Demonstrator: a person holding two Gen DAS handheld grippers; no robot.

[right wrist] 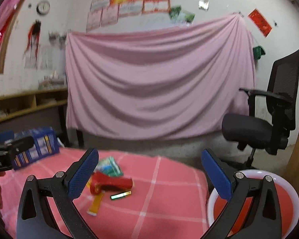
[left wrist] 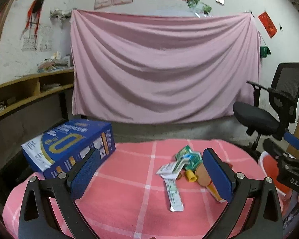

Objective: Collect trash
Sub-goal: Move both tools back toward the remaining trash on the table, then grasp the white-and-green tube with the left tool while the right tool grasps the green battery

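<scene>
A small heap of trash lies on the pink checked tablecloth [left wrist: 129,199]. In the left wrist view it is a green wrapper [left wrist: 189,156], a white and green sachet strip [left wrist: 174,194] and a yellow cap [left wrist: 191,178]. My left gripper [left wrist: 151,155] hangs open just before the heap, holding nothing, and its right finger hides part of the heap. In the right wrist view the heap shows a red piece [right wrist: 113,183], the green wrapper [right wrist: 109,166], a shiny green strip [right wrist: 120,195] and a yellow strip [right wrist: 95,205]. My right gripper [right wrist: 149,155] is open and empty, to the right of the heap.
A blue carton [left wrist: 69,147] lies on the table's far left corner. A red bin with a white rim [right wrist: 255,172] stands off the table's right edge. A black office chair [right wrist: 269,119] is behind it. A pink sheet [left wrist: 161,67] covers the back wall.
</scene>
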